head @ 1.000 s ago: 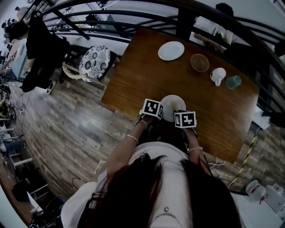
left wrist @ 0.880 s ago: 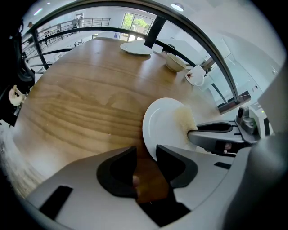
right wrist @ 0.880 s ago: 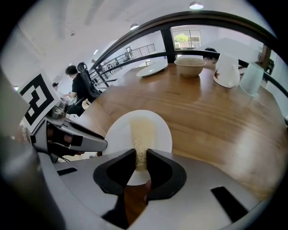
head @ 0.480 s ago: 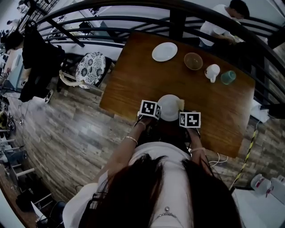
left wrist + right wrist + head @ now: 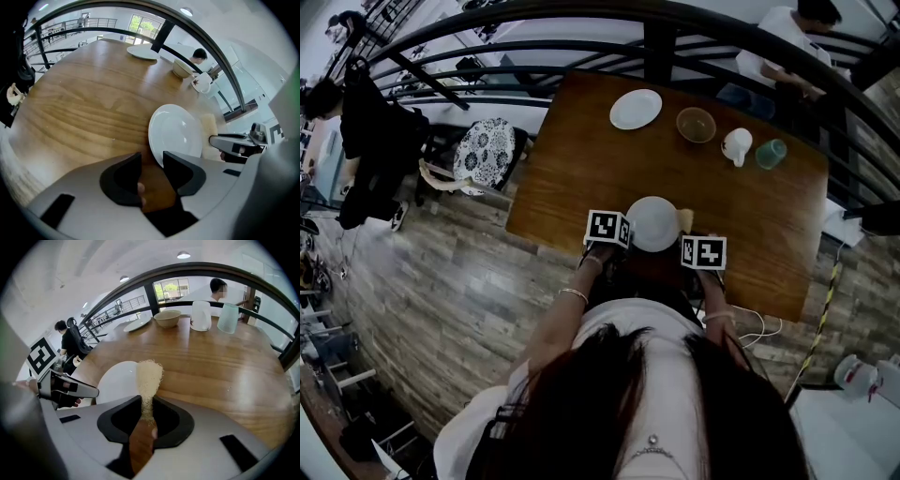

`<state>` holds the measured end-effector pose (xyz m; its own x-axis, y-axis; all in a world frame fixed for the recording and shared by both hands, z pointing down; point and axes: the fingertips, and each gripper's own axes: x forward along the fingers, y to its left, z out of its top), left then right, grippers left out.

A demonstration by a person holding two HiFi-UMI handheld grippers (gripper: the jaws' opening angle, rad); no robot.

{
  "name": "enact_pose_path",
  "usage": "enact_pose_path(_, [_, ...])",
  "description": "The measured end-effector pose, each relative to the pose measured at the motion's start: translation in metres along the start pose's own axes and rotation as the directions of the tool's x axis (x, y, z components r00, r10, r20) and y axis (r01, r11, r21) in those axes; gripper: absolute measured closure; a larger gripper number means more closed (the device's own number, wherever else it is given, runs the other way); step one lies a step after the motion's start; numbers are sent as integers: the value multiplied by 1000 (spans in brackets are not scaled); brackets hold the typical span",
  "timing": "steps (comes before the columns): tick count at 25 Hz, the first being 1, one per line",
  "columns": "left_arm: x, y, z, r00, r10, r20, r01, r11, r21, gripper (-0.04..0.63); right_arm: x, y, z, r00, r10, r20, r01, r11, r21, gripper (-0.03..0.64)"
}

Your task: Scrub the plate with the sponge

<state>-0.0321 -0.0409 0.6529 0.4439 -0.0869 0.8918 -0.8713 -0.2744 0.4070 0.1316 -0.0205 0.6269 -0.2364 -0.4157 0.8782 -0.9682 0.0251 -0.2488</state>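
Observation:
A white plate [image 5: 654,223] sits near the front edge of the wooden table [image 5: 581,159]. It looks tilted up in the left gripper view, where the plate [image 5: 176,133] has its near rim between the jaws. My left gripper [image 5: 152,161] is shut on that rim; its marker cube [image 5: 607,228] shows at the plate's left. My right gripper [image 5: 147,404] is shut on a tan, fibrous sponge [image 5: 148,378], which sticks up beyond the jaws. The sponge [image 5: 685,219] lies against the plate's right edge. The right gripper's cube [image 5: 703,251] is just below it.
At the table's far side stand a second white plate [image 5: 635,109], a brown bowl [image 5: 696,124], a white jug [image 5: 735,145] and a teal cup [image 5: 771,153]. A chair with a patterned cushion [image 5: 486,150] is left of the table. A dark railing [image 5: 534,42] runs behind.
The right gripper has carried the sponge from the middle of the plate to its right edge. The left gripper and the plate have stayed put.

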Motion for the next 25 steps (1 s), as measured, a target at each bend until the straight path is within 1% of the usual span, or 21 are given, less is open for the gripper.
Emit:
enact_pose_path(2, [-1, 0, -1, 1000, -10, 2, 10, 1000, -4, 448, -4, 1, 1, 1000, 1, 11, -1, 1000, 1, 526])
enact_pose_path(5, [-5, -3, -1, 1000, -17, 12, 17, 1000, -1, 448, -8, -3, 2, 999, -20, 31, 19, 1000, 5, 526])
enact_pose_path(12, [-19, -10, 7, 998, -11, 58, 8, 999, 51, 448, -20, -8, 6, 996, -47, 73, 46, 999, 16, 526])
enact_pose_path(14, [-23, -12, 10, 997, -10, 78, 4, 997, 72, 448, -23, -7, 7, 995, -56, 86, 54, 998, 17, 526])
enact_pose_path(19, [-37, -19, 21, 990, 10, 143, -27, 992, 121, 489, -33, -6, 10, 990, -79, 119, 77, 997, 17, 526])
enact_pose_path(22, [-45, -26, 27, 983, 4, 182, -33, 988, 152, 502, -38, -4, 12, 986, -93, 137, 93, 996, 5, 526])
enact_pose_path(25, [-53, -33, 33, 975, -4, 220, -37, 983, 180, 508, -44, -2, 17, 982, -91, 163, 95, 995, -20, 526])
